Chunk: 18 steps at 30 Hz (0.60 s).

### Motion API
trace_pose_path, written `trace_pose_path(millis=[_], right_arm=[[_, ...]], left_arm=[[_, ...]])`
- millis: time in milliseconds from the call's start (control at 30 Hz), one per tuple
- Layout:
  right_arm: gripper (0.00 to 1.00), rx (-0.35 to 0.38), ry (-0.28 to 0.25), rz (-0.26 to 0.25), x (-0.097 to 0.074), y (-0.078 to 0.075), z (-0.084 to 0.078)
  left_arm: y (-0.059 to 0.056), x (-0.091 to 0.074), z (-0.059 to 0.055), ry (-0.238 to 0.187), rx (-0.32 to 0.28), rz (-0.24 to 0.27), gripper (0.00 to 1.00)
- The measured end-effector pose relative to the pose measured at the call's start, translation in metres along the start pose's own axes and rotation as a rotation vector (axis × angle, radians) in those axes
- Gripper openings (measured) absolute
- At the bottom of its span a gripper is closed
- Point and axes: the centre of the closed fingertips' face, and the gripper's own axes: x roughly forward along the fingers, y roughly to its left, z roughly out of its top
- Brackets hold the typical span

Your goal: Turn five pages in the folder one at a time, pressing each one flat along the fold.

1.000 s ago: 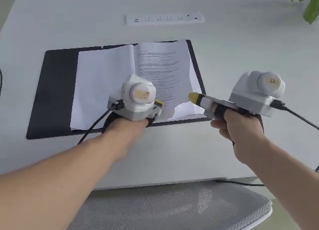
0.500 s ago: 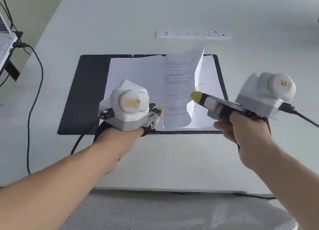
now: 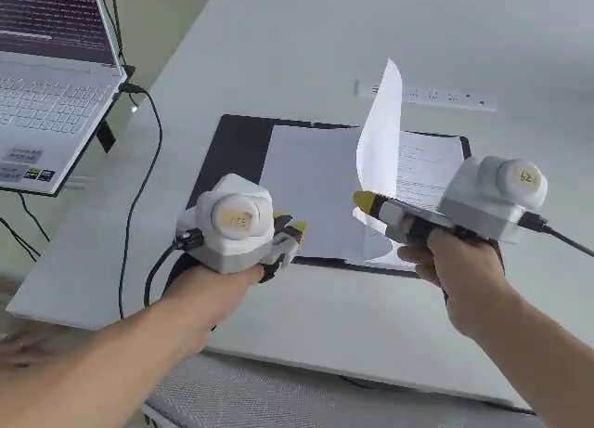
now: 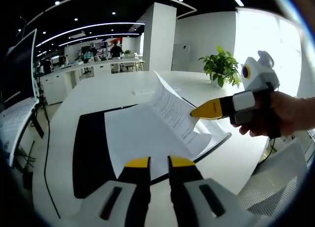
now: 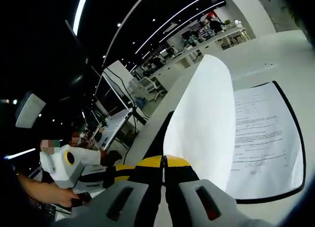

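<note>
The folder [image 3: 237,168] lies open on the bench [image 3: 278,47], black cover down, with a laptop [image 3: 46,75] off to its left and a power strip [image 3: 436,96] beyond it. My right hand-held gripper [image 3: 364,203] has its jaws pressed together on the lower edge of one page [image 3: 380,136]. This page stands nearly upright above the fold, blank back toward the left and curling slightly at the top. The right gripper view confirms the pinch: the sheet rises straight out of the closed yellow tips, and the next printed sheet [image 3: 432,163] lies flat beneath it on the right half. My left hand-held gripper [image 3: 290,231] hovers just off the near edge of the folder. Its jaws stand a little apart with nothing between them, and it is clear of the paper. On the left half a blank-backed sheet [image 3: 311,191] lies flat, so I judge that at least one page is already over, but the pictures give no count and I cannot say which of the five this is. I assess the present page as about halfway through its turn. What remains for it is to carry it across, lay it on the left half and press it flat along the fold. Any further pages needed to reach five must then follow in the same manner.
</note>
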Motion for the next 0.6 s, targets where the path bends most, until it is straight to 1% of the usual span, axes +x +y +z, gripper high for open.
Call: trace_pose_path(millis=[100,167,267,367,467,500,533,567,600], right_arm=[[0.0,0.001,0.03,0.003,0.016,0.006,-0.008],[0.0,0.004,0.045,-0.001,0.024,0.007,-0.013],[0.0,0.016,0.071,-0.01,0.038,0.01,-0.023],[0.0,0.016,0.096,-0.013,0.049,0.015,-0.031],[0.0,0.024,0.118,-0.013,0.059,0.02,-0.04],[0.0,0.025,0.13,-0.01,0.067,0.014,-0.041],[0.0,0.03,0.14,-0.008,0.07,0.014,-0.044],[0.0,0.032,0.147,-0.006,0.078,0.011,-0.047],[0.0,0.032,0.154,-0.006,0.081,0.013,-0.049]], left_arm=[[0.013,-0.016,0.001,-0.008,-0.012,0.01,0.12],[0.02,-0.024,0.002,-0.016,-0.031,0.016,0.12],[0.03,-0.033,0.001,-0.018,-0.03,0.027,0.12],[0.042,-0.044,0.0,-0.026,-0.046,0.049,0.11],[0.051,-0.051,-0.005,-0.022,-0.059,0.061,0.11],[0.053,-0.053,-0.007,-0.023,-0.062,0.066,0.11],[0.057,-0.057,-0.008,-0.027,-0.068,0.073,0.11],[0.059,-0.058,-0.01,-0.025,-0.073,0.076,0.11],[0.062,-0.061,-0.012,-0.024,-0.076,0.078,0.11]])
